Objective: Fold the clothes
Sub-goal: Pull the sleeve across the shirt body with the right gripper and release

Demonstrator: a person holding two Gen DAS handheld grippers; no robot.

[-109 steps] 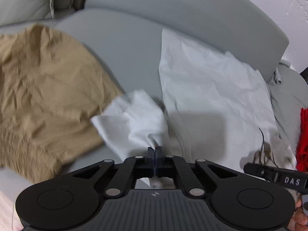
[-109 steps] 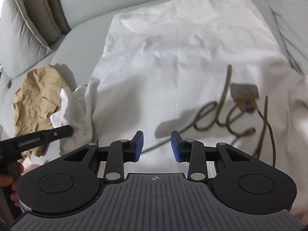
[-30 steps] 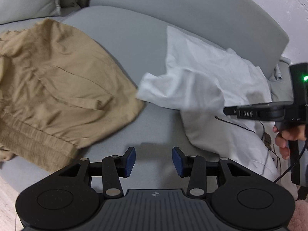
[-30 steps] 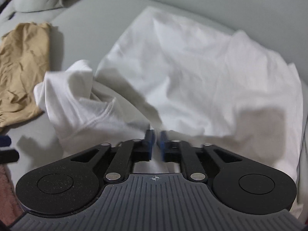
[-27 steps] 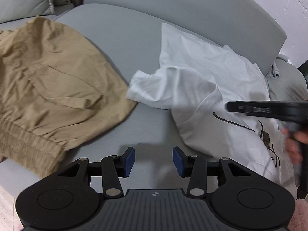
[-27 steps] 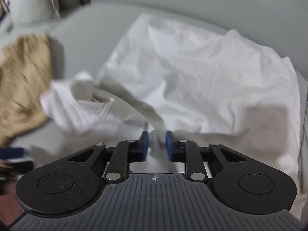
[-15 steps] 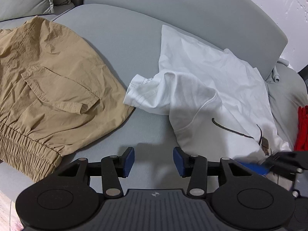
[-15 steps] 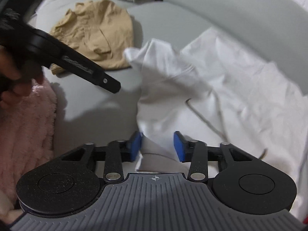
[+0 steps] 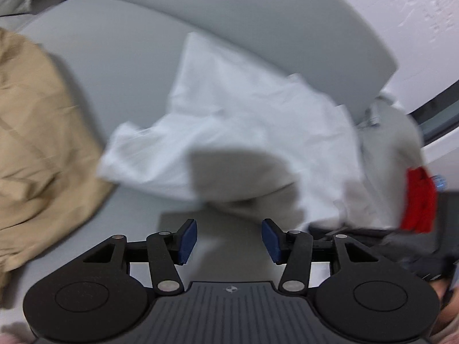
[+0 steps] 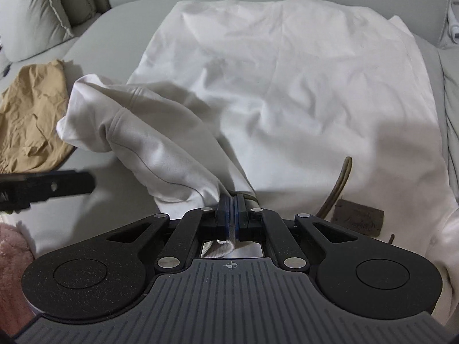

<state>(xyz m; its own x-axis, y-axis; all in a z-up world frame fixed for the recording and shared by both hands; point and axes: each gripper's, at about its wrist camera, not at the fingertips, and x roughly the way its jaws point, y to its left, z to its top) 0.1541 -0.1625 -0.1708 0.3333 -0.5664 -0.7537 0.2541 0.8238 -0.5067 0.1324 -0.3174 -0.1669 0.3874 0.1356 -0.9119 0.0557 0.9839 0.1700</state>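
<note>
A white T-shirt [image 10: 301, 80] lies spread on the grey sofa seat [image 10: 114, 40], one sleeve [image 10: 137, 132] bunched at its left. My right gripper [image 10: 233, 203] is shut on the shirt's ribbed neckline edge and lifts the fabric slightly. The shirt also shows, blurred, in the left wrist view [image 9: 235, 132]. My left gripper [image 9: 229, 239] is open and empty, hovering over bare seat just in front of the shirt's near edge. It shows as a black bar in the right wrist view [image 10: 48, 186].
Tan trousers [image 9: 34, 149] lie on the seat left of the shirt, also in the right wrist view [image 10: 31, 114]. A brown label and cord [image 10: 358, 219] sit on the shirt. A red garment [image 9: 418, 200] lies right. A cushion [image 10: 34, 14] and pink fluffy fabric [image 10: 11, 246] are at the left.
My right gripper went from open to shut on the shirt's neckline edge and swung back over the shirt. My left gripper stayed open and shifted right towards the shirt.
</note>
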